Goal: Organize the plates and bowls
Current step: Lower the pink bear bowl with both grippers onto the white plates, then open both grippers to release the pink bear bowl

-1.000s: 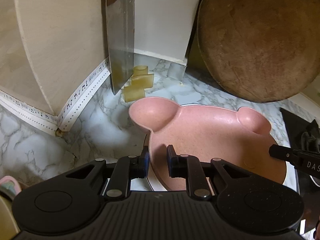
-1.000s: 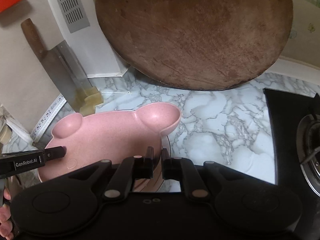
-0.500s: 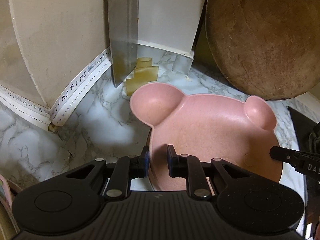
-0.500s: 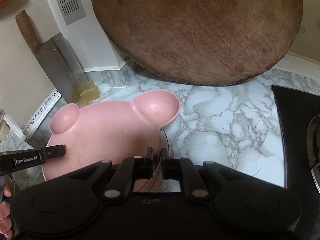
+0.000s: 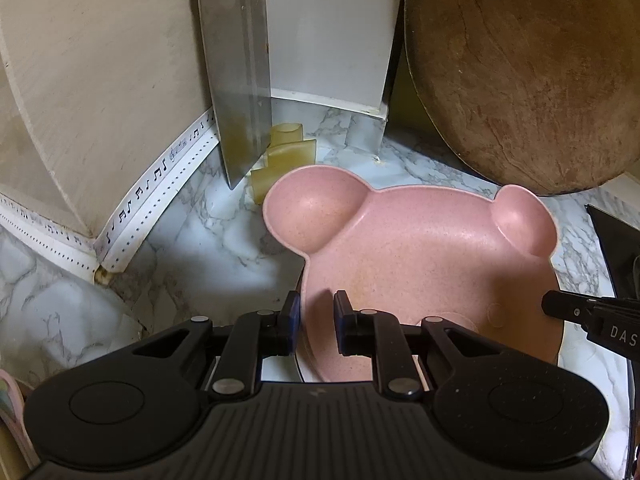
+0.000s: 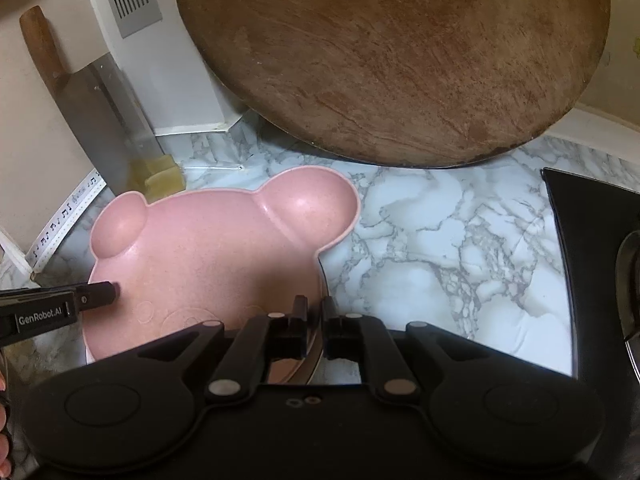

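Note:
A pink bear-shaped plate (image 5: 420, 264) with two round ear wells is held over the marble counter by both grippers. My left gripper (image 5: 316, 320) is shut on the plate's left rim. My right gripper (image 6: 314, 320) is shut on its right rim; the plate shows in the right wrist view (image 6: 208, 256) too. Each gripper's fingers (image 5: 568, 308) reach into the other's view (image 6: 96, 294). A white plate rim (image 5: 584, 356) peeks out under the pink plate.
A large round wooden board (image 6: 392, 56) leans on the back wall. A cleaver (image 5: 240, 80) stands in a yellowish holder (image 5: 286, 156) at the back left corner. A black stove (image 6: 592, 264) edges the counter on the right.
Both grippers have carried the pink plate forward toward the back corner; the cleaver and the wooden board appear closer and larger now.

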Tool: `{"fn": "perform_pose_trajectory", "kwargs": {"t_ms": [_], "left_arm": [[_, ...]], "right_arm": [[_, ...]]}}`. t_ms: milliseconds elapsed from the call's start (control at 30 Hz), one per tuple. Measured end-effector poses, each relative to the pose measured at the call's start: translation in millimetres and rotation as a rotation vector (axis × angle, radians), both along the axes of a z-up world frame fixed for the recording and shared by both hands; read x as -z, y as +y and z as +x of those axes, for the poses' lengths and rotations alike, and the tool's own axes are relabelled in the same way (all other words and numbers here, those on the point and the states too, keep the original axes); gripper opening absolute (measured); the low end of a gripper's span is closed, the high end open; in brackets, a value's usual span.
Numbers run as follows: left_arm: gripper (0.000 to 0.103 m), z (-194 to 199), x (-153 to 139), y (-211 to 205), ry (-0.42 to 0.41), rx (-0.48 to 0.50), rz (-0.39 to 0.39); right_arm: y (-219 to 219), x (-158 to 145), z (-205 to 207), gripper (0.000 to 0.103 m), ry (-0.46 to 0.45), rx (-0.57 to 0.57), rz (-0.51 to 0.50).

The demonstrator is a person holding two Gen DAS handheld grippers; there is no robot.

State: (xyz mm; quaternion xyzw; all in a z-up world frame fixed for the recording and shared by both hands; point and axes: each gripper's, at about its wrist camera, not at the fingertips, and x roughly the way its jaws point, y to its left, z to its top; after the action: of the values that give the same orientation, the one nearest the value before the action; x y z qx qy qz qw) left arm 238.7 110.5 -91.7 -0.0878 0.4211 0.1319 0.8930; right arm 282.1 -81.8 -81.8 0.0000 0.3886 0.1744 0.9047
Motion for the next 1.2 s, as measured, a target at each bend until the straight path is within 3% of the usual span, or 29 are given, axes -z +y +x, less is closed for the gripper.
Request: {"fn": "perform_pose_trajectory", "kwargs": {"t_ms": [133, 267, 700, 800, 867, 1200], "left_arm": [[0.017, 3, 1, 1, 0.002, -0.004, 0.016], [0.017, 7, 3, 5, 0.004, -0.032, -0.008], [0.019, -8, 0, 2, 0.009, 0.005, -0.013], [0.038, -16, -4, 0, -0.004, 0.013, -0.017], [0.056, -23, -8, -1, -0.022, 0.018, -0.016], [0.06, -60, -38, -3, -0.055, 0.074, -0.052]], "right_arm": [[1, 1, 3, 0.01, -0.003, 0.006, 0.005], [2, 1, 4, 0.018, 0.0, 0.006, 0.015], [-4, -6, -13, 0.041, -0.001, -0.013, 0.021], [-3, -12, -20, 0.045, -0.016, -0.027, 0.02], [-1, -16, -25, 0.047, -0.025, -0.037, 0.023], [9, -39, -57, 0.074, -0.048, -0.076, 0.05]]}}
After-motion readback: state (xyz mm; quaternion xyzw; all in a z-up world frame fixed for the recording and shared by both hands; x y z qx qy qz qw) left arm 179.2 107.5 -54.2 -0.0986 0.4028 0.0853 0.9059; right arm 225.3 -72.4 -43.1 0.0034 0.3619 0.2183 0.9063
